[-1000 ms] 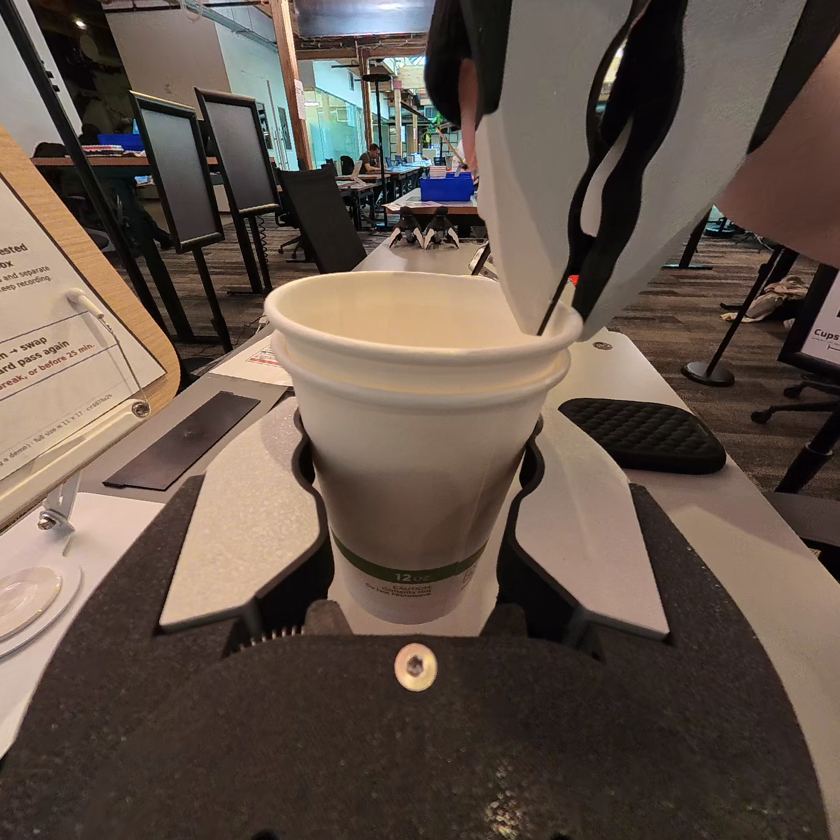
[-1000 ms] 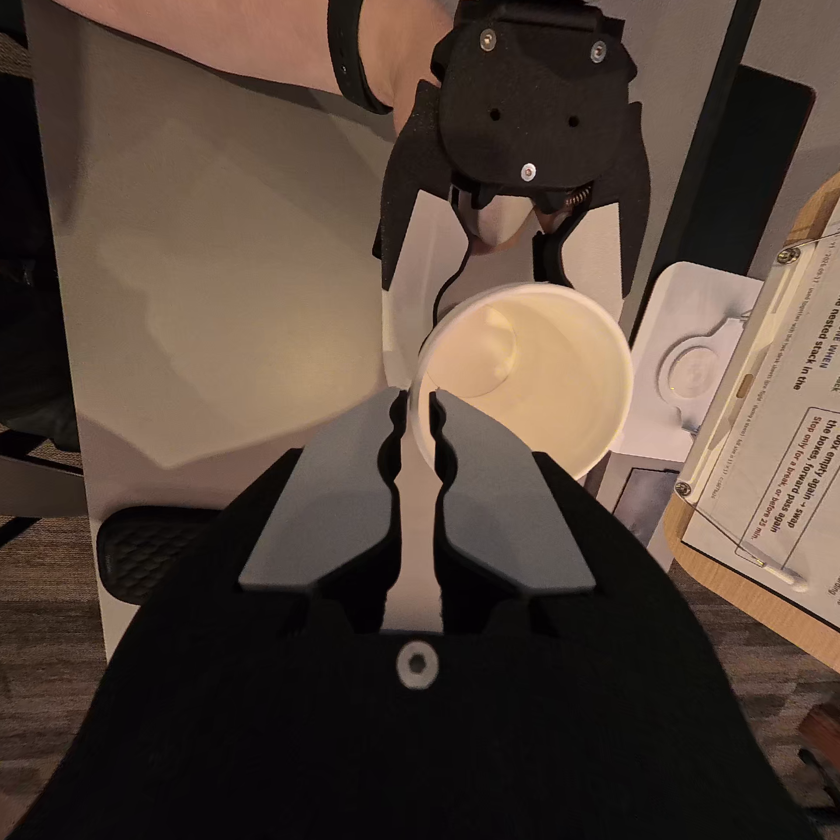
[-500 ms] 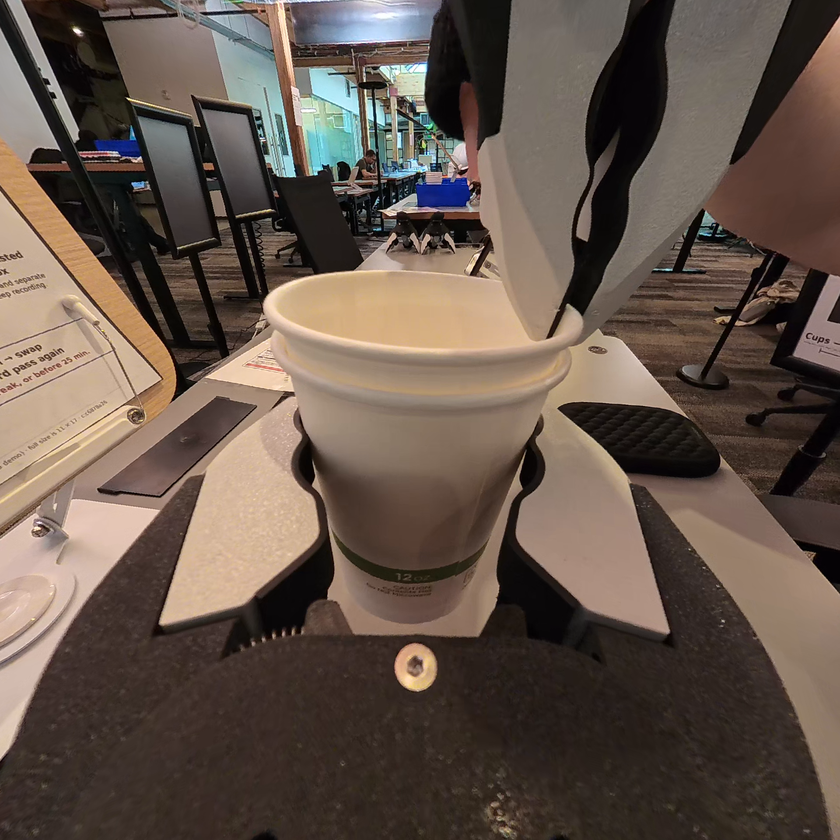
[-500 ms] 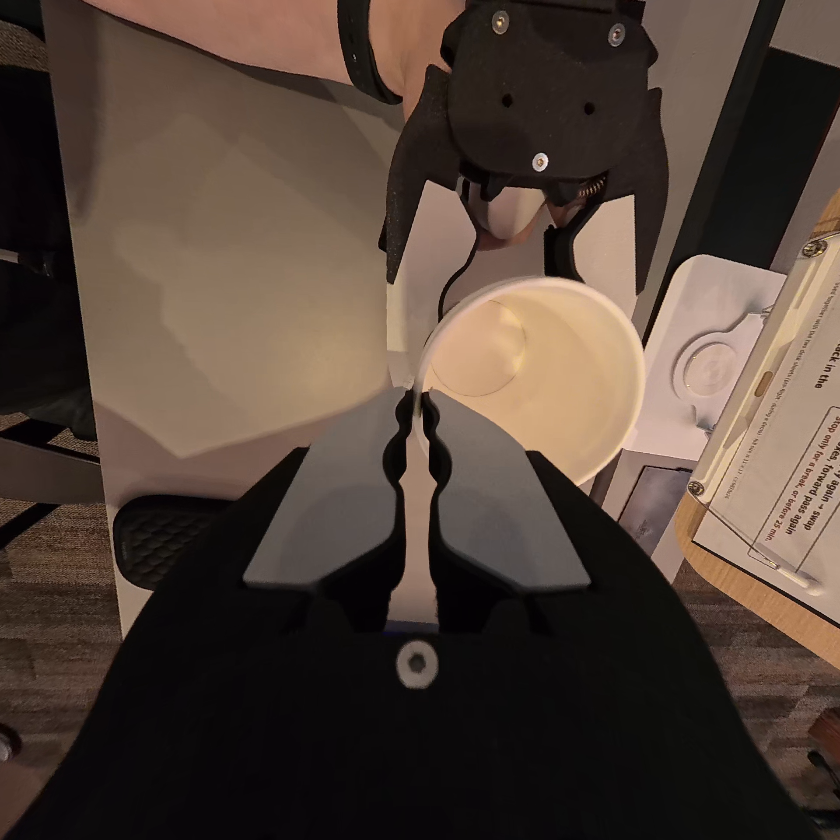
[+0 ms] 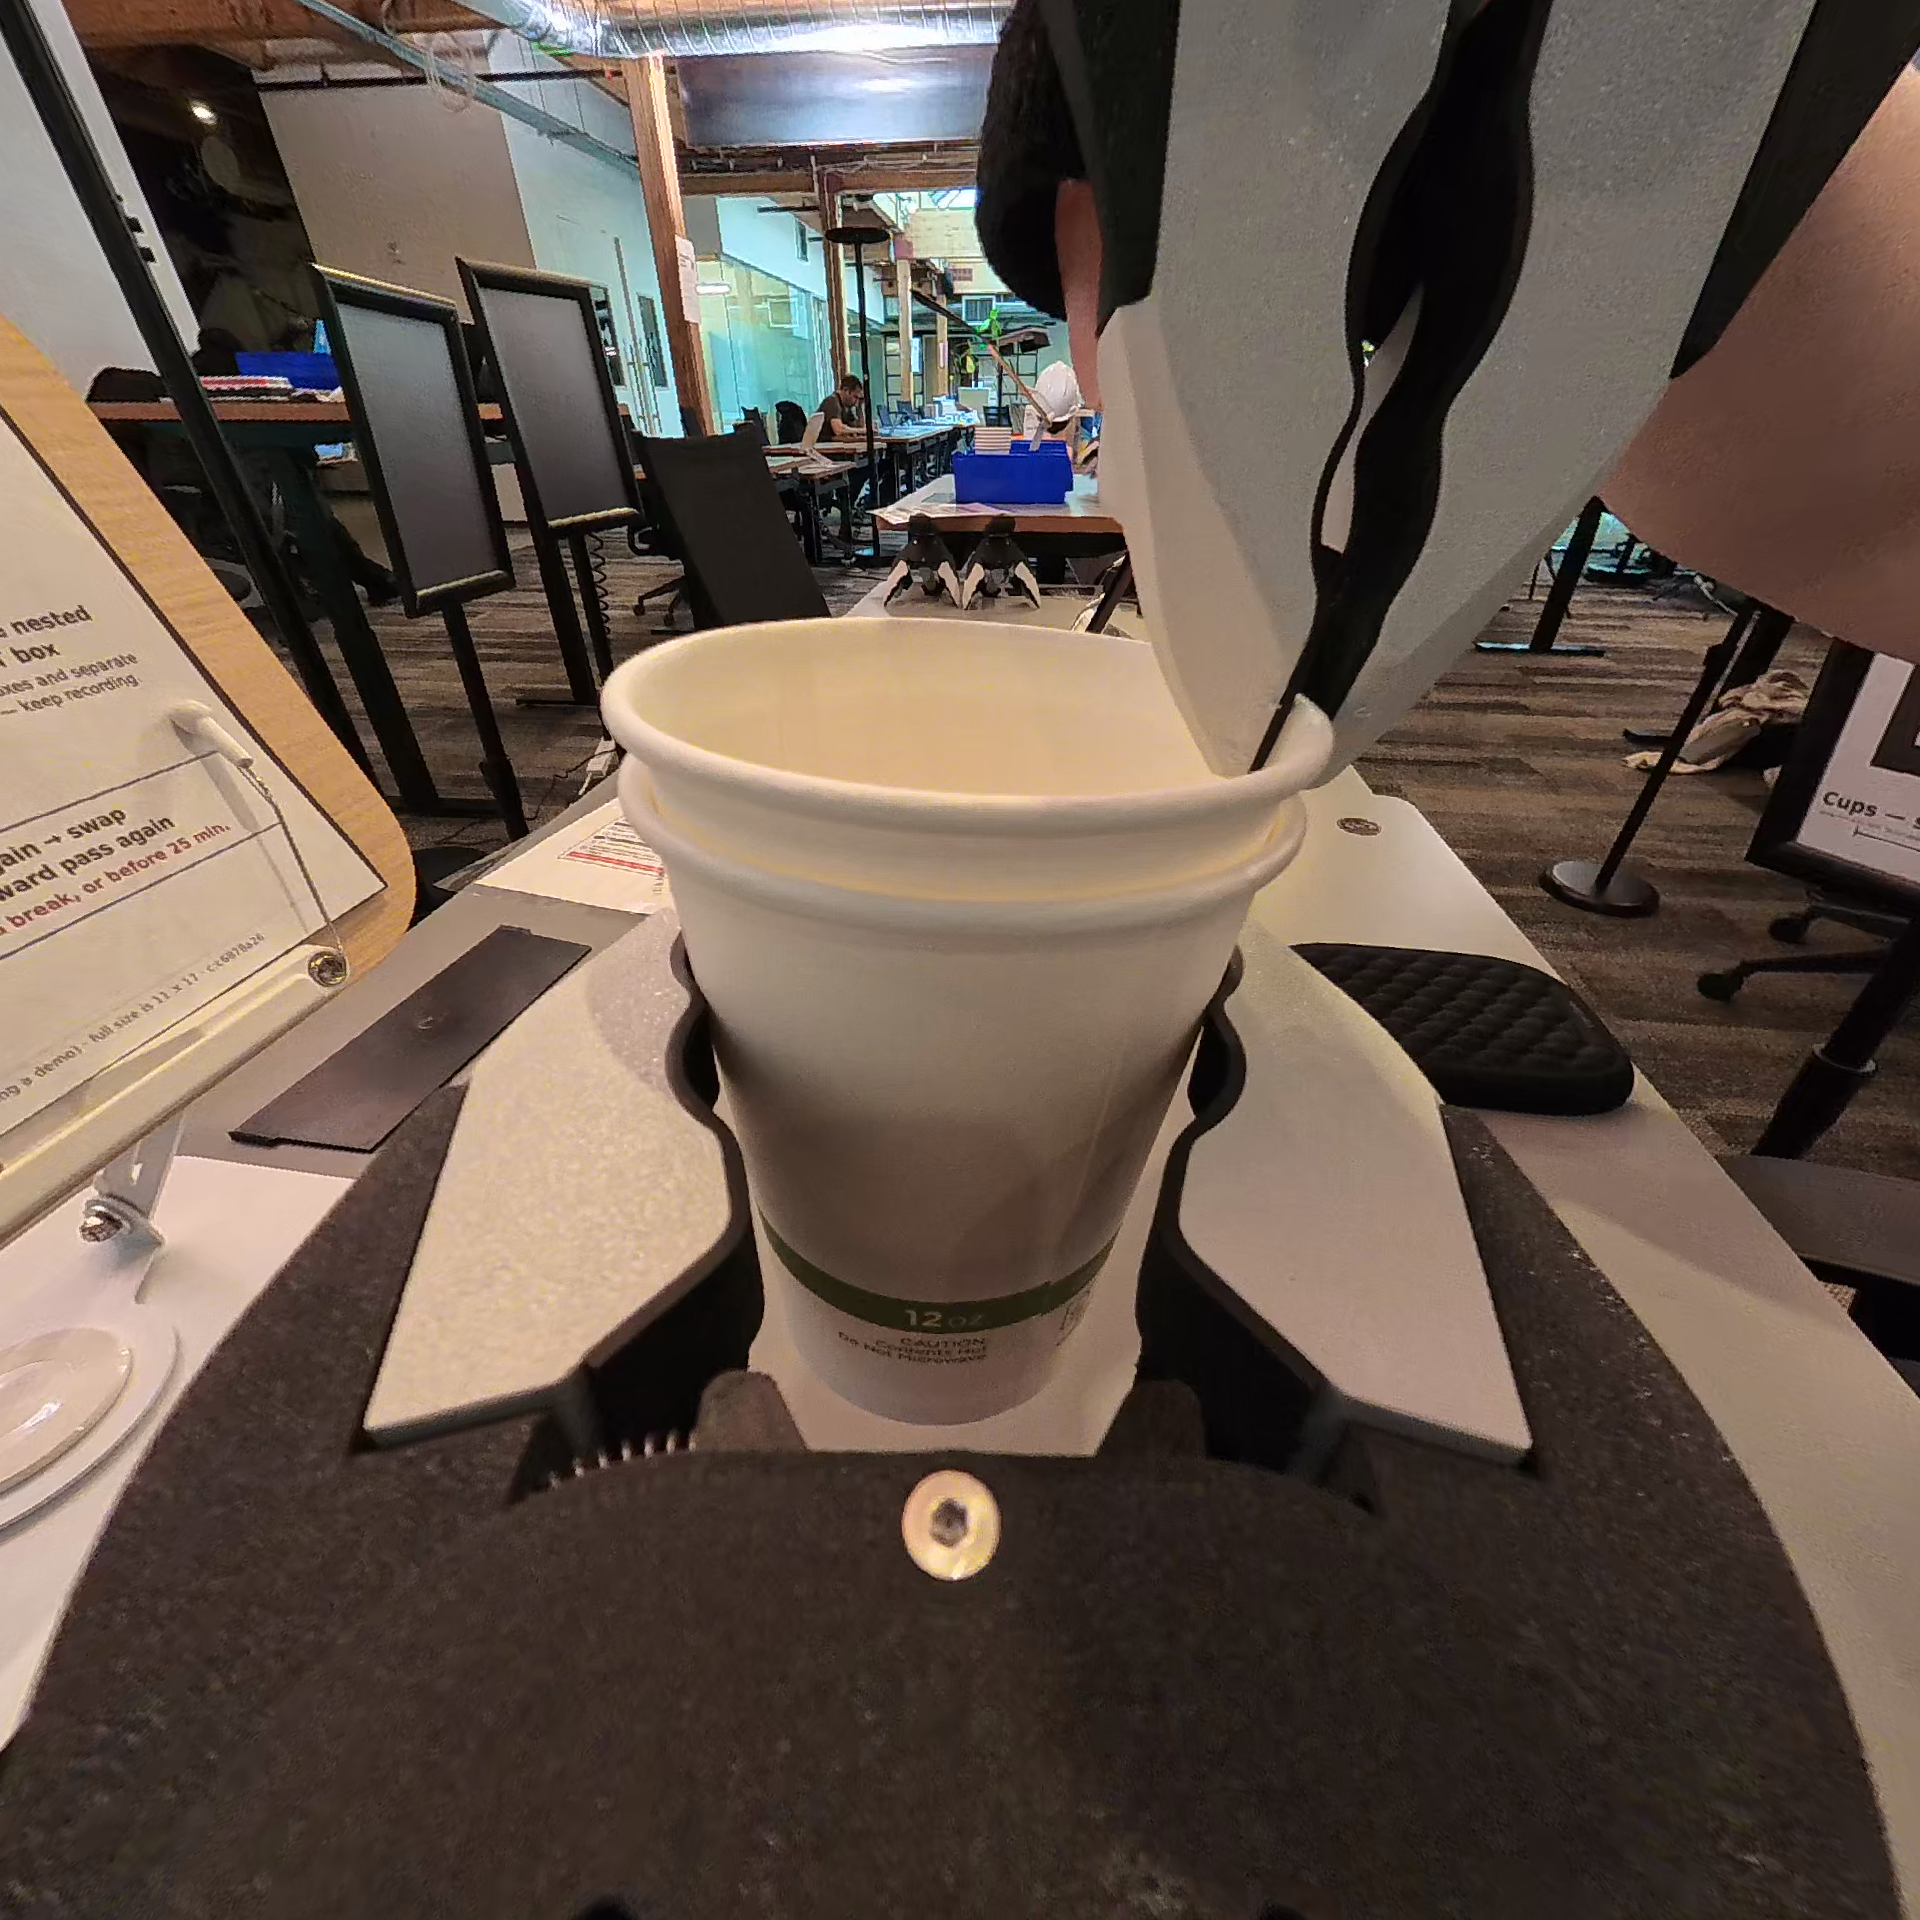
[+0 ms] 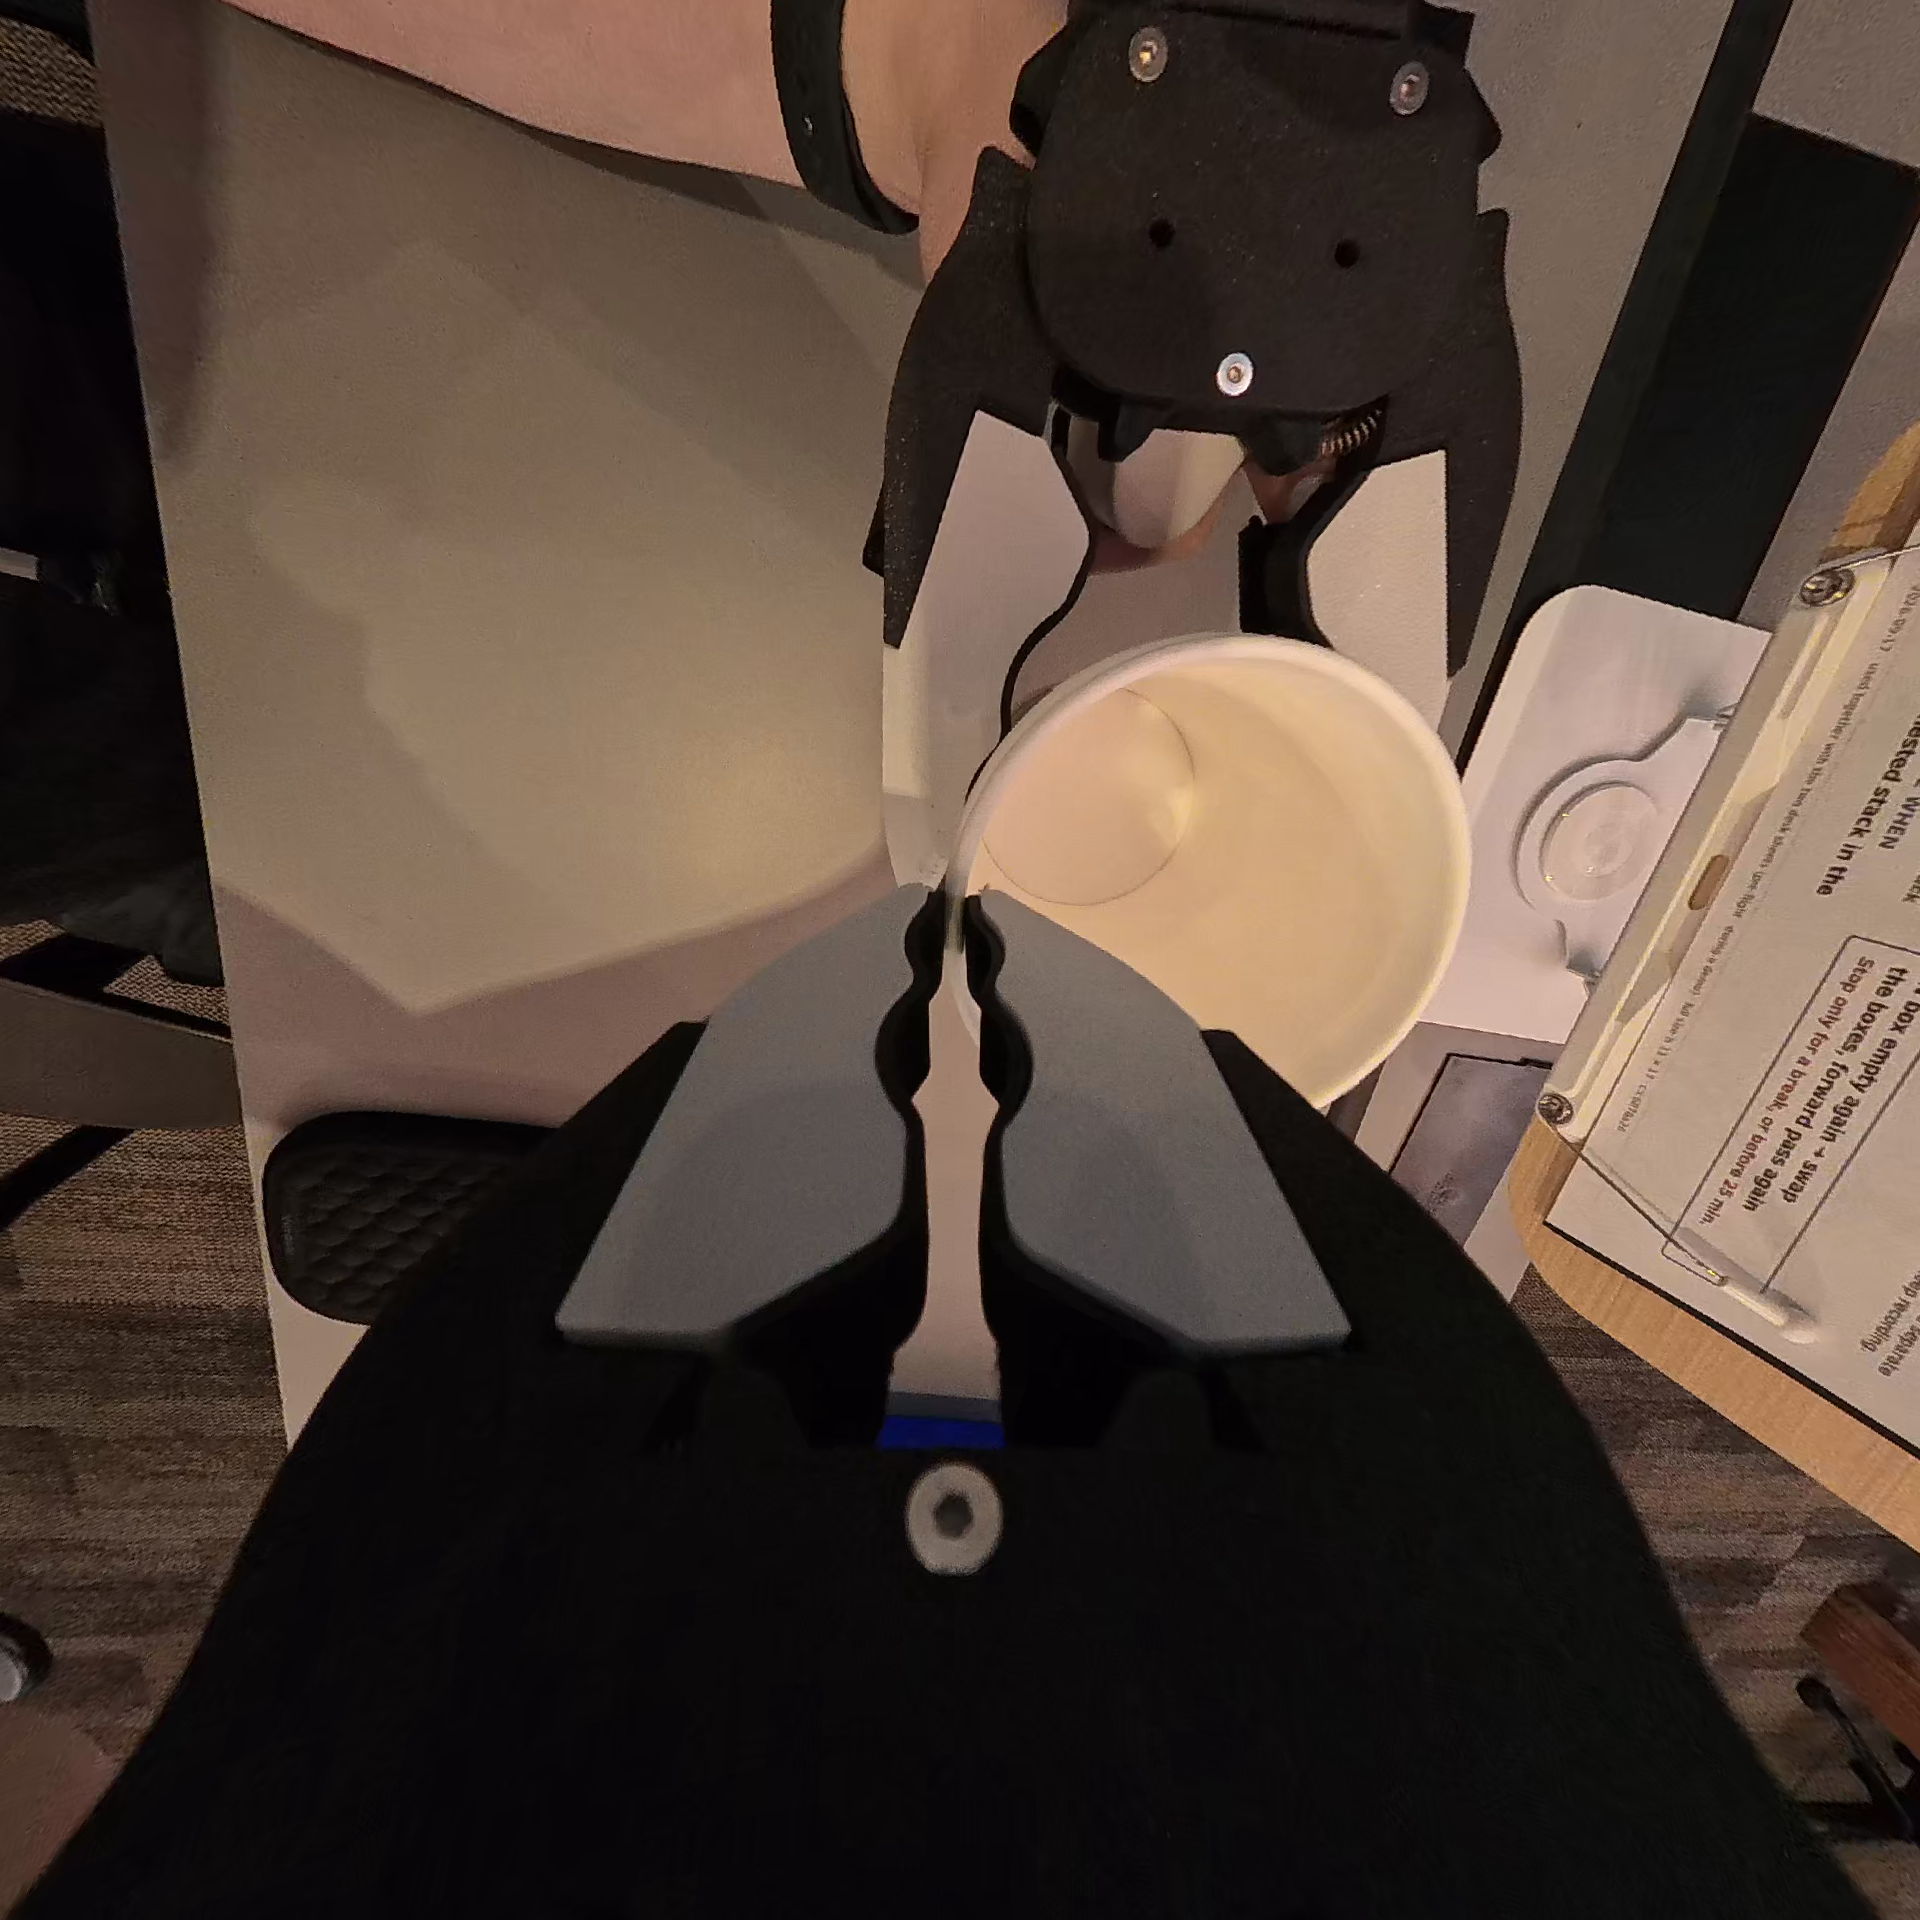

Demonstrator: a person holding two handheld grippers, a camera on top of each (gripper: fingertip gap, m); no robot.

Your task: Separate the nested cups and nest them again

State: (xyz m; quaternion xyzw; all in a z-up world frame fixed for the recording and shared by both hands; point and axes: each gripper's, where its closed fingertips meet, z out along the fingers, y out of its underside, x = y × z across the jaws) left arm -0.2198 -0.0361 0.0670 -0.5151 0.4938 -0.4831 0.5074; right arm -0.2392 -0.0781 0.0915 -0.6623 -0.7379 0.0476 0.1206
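Gripping the outer paper cup [image 5: 956, 1081] around its lower wall, the left gripper [image 5: 961, 1122] is holding the stack upright just above the white bench [image 5: 1434, 883]. Inside it, the inner cup [image 5: 935, 748] is sitting slightly raised and tilted. The right gripper [image 6: 948, 935] is reaching from above, its fingers [image 6: 1091, 1029] pinching that cup's rim. Farther off, a black wrist pad [image 5: 1475, 1029] is lying on the bench.

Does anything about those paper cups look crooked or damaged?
Slightly. The inner cup sits tilted in the outer cup, its rim raised on the side the right gripper pinches. No tears or spills visible.
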